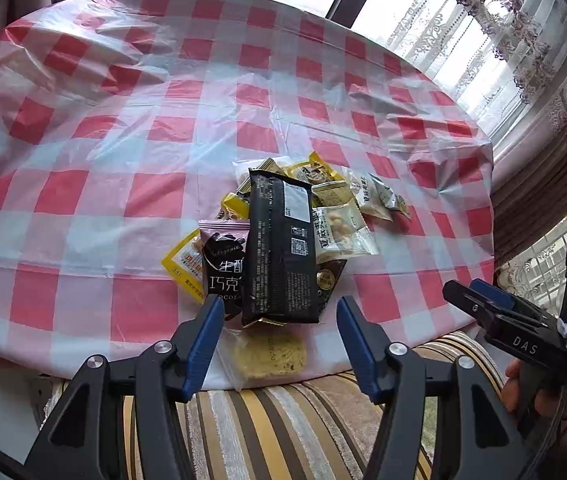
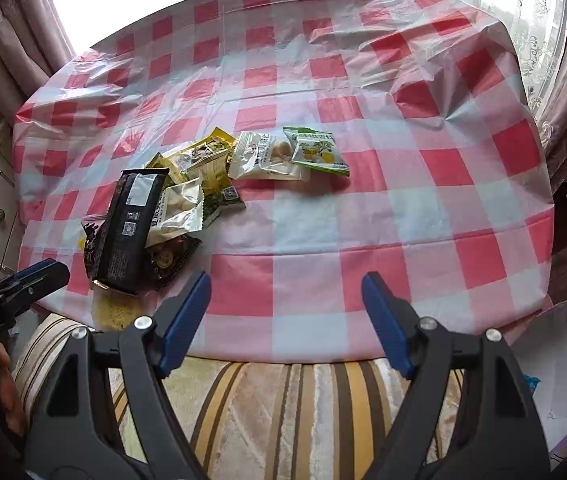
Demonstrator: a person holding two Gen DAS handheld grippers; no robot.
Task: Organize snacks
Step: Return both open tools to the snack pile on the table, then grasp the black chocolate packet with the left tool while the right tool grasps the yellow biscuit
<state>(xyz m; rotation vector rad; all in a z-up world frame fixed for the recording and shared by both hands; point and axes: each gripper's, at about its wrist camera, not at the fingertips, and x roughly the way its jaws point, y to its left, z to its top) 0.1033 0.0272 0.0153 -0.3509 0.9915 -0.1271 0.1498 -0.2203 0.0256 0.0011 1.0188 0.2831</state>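
Evidently both grippers are hovering at the near edge of the checked table (image 2: 423,208), the left gripper (image 1: 279,320) and right gripper (image 2: 285,300) both standing apart and holding nothing, so sorting is only starting. Snacks are lying heaped on the cloth: the long black packet (image 1: 279,248) is topping the pile, needing a pinch along its narrow sides. "DAS" is showing on the right gripper's body, "GenRobot.AI" on the left's, "生酮巧克" on the chocolate pouch (image 1: 223,264).
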